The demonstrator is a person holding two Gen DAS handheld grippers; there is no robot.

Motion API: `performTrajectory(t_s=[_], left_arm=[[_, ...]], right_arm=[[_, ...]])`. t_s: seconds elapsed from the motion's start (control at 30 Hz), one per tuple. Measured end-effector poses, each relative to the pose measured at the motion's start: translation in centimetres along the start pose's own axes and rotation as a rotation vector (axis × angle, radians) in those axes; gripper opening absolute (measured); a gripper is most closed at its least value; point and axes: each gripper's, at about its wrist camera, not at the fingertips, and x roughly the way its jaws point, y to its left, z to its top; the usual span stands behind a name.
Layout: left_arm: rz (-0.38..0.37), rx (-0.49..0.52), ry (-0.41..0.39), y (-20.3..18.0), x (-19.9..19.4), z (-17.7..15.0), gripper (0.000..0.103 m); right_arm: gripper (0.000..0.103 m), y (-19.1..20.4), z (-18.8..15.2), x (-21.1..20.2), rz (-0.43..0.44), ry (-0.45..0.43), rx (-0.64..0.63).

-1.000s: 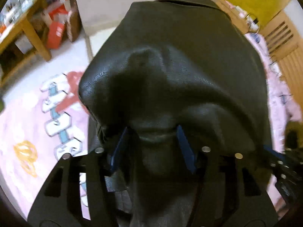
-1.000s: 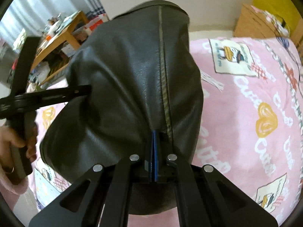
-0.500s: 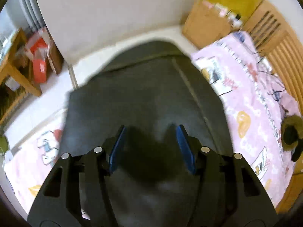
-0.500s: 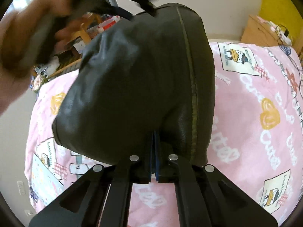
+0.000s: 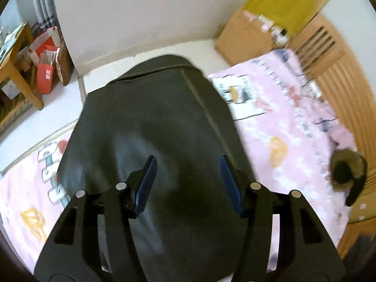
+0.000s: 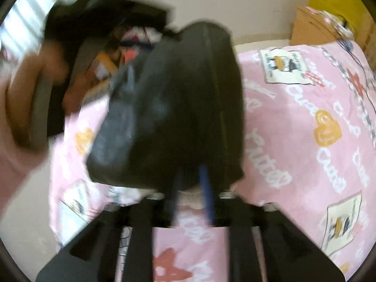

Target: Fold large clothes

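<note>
A bed spread with a pink cartoon-print sheet [image 6: 305,122] filled the room below both cameras, with a pale wall behind it. Above that bed, the left tongs [image 5: 188,178] stood well apart, their blue pads [image 5: 146,183] touching nothing, while the black leather jacket [image 5: 159,127] lay spread under and beyond them, a stitched seam running down its right side. The right tongs [image 6: 190,185] had just been opening; their blue-edged fingers [image 6: 206,192] stood parted at the near hem of the jacket [image 6: 178,108], and through the blur no pad could be seen pressing the leather, though whether the hem still brushed them I could not tell. In the right wrist view the jacket sat as a folded dark mound on the sheet, its far end toward the wall. To the left of it a person's hand [image 6: 28,108] held the black frame of the other tool, heavily smeared. Farther out in the left wrist view, a slatted wooden headboard [image 5: 333,75] bordered the bed on the right, a furry brown-and-black object [image 5: 347,169] lay at the sheet's edge near it, a cardboard box [image 5: 244,35] stood by the wall, and red paper bags [image 5: 45,70] sat beside a wooden desk [image 5: 16,70] on the white floor.
</note>
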Motion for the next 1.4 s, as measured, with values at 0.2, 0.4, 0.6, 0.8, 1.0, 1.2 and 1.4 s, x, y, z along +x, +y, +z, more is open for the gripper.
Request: performTrajectory(t_s=[0.2,0.4,0.6,0.8,1.0,1.2,1.4], left_arm=[[0.018,-0.013,-0.105,-1.3,-11.7,-5.1,0.078],[0.055,-0.03,-0.199,-2.9,-20.9,-8.4,0.091],[0.064,-0.07,-0.206,-3.9,-26.9,-11.2,0.091],[0.235,-0.047,-0.191,-5.0,-31.0,-13.8,0.091],[0.182,-0.113,-0.177,-5.2,-34.8,-14.8,0.091],[0.188,-0.079,-0.216,-7.2,-38.5,-16.1,0.091],[0.248,-0.052,-0.224,-9.1,-40.7,-17.7,0.091]], right_arm=[[0.086,-0.1,0.6,-10.7,-0.026,-0.168,0.012],[0.094,1.1,0.7,-19.1,-0.089,-0.284,-0.015],[0.095,3.7,0.0,-24.5,-0.122,-0.316,-0.033],[0.095,6.0,-0.7,-29.1,-0.055,-0.344,-0.04],[0.095,8.7,-1.9,-32.8,-0.038,-0.391,-0.048],[0.095,10.9,-3.9,-35.3,-0.094,-0.423,-0.061],[0.095,10.9,-4.4,-36.1,-0.112,-0.43,-0.04]])
